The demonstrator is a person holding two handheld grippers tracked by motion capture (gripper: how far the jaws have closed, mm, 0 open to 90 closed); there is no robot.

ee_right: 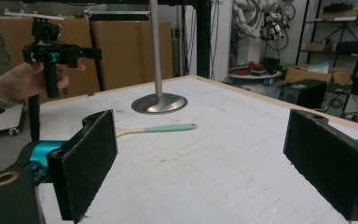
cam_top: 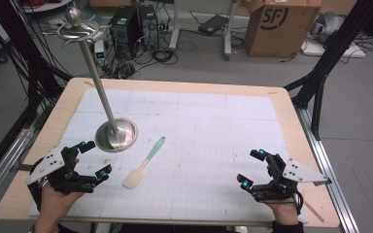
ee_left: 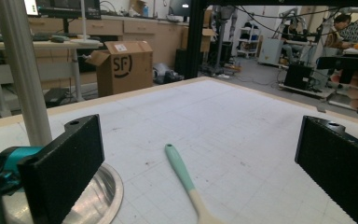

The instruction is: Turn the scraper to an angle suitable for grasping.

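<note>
On the mat (cam_top: 199, 121), a spatula (cam_top: 144, 164) lies flat between the two grippers — mint handle toward the far side, cream blade toward the person. Just left of it stands a steel stand (cam_top: 116, 134) with a round base. Left gripper (cam_top: 91, 158) hovers near that base, jaws wide apart and empty; right gripper (cam_top: 251, 169) sits well apart — also wide, empty.

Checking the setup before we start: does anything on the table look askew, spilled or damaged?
Nothing stands out. The metal stand sits upright on its round base; its lean in the high view looks like perspective. The spatula lies flat beside it, intact. No spills.
</note>
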